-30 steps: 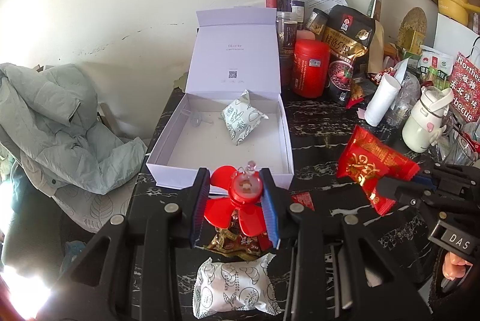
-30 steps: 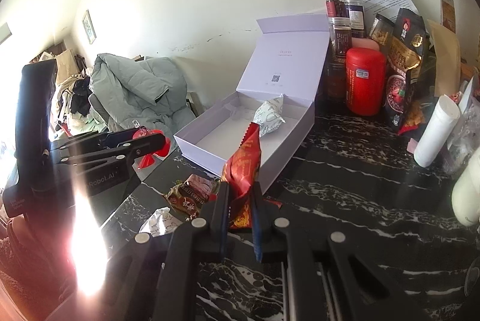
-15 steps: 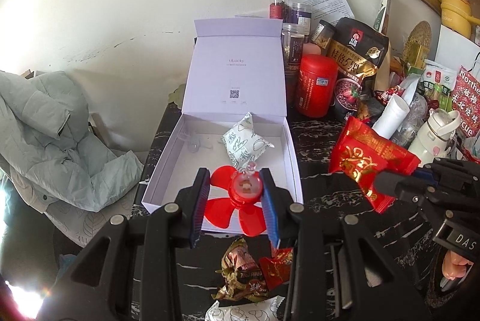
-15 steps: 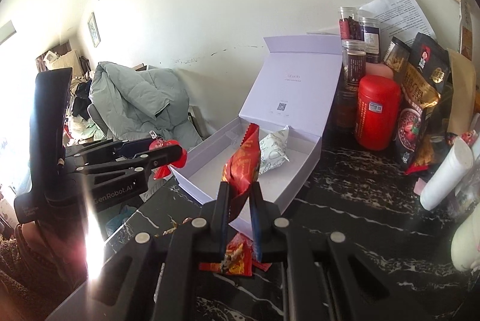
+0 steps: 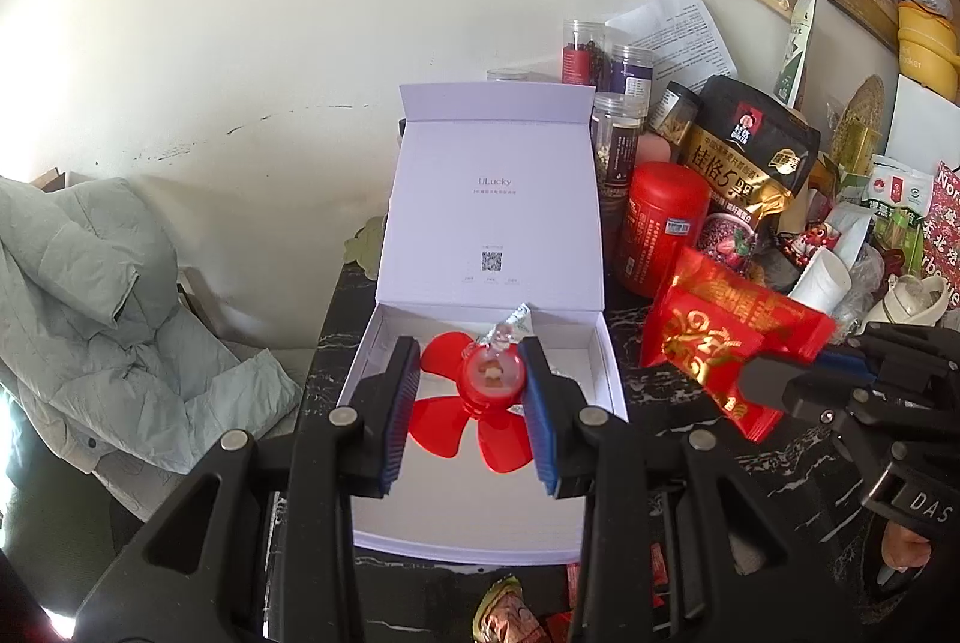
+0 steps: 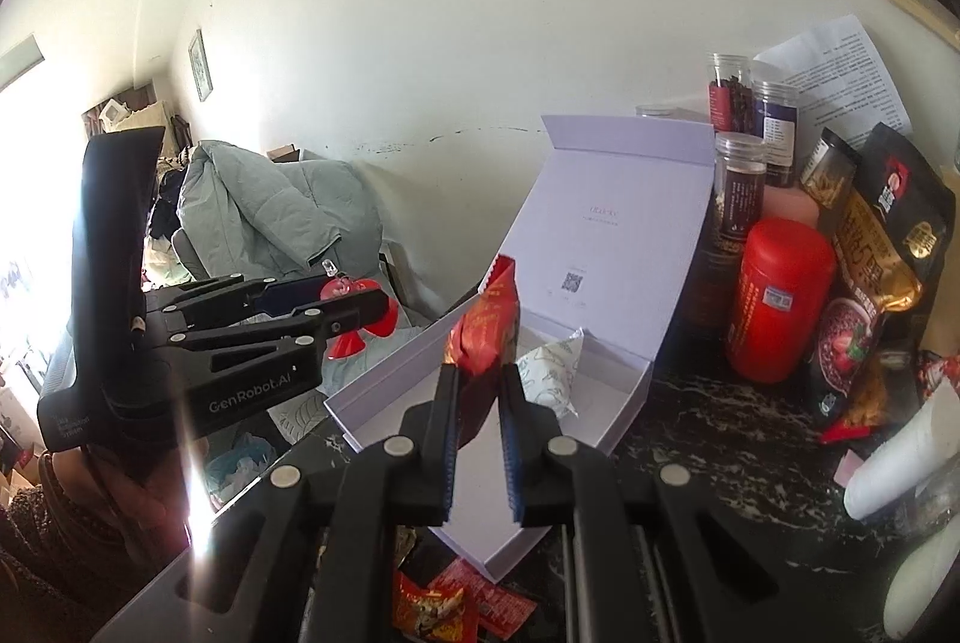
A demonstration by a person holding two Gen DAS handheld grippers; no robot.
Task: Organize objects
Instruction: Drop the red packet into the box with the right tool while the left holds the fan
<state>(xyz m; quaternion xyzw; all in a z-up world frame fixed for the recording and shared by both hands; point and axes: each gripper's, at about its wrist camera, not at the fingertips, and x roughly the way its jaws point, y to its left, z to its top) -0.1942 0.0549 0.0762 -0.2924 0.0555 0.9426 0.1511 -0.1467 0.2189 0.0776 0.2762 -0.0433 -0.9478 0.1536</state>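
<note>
My left tool (image 5: 471,385) is clamped on a small red fan (image 5: 480,391), pads pressing the hub from both sides, blades splayed out below and to the left; it hangs over the open white box (image 5: 612,373), above the near half of the tray. My right tool (image 6: 477,391) grips a red snack packet (image 6: 483,325) by its lower end, packet standing upright between the pads, jaws closing a touch more on it; it sits at the near left edge of the box. Seen from the left wrist, that packet (image 5: 726,343) is just right of the box, over the dark marbled worktop (image 5: 798,463). Inside the box, toward the far right corner, lies one white patterned sachet (image 6: 555,373). Box lid stands upright at the far side. Right of the box: red canister (image 6: 777,298), clear jars behind it, a black oats bag (image 6: 888,247). A few loose red wrappers (image 6: 456,598) lie on the worktop near the box's front edge. Grey-green jacket (image 5: 90,331) heaped off to the left.
</note>
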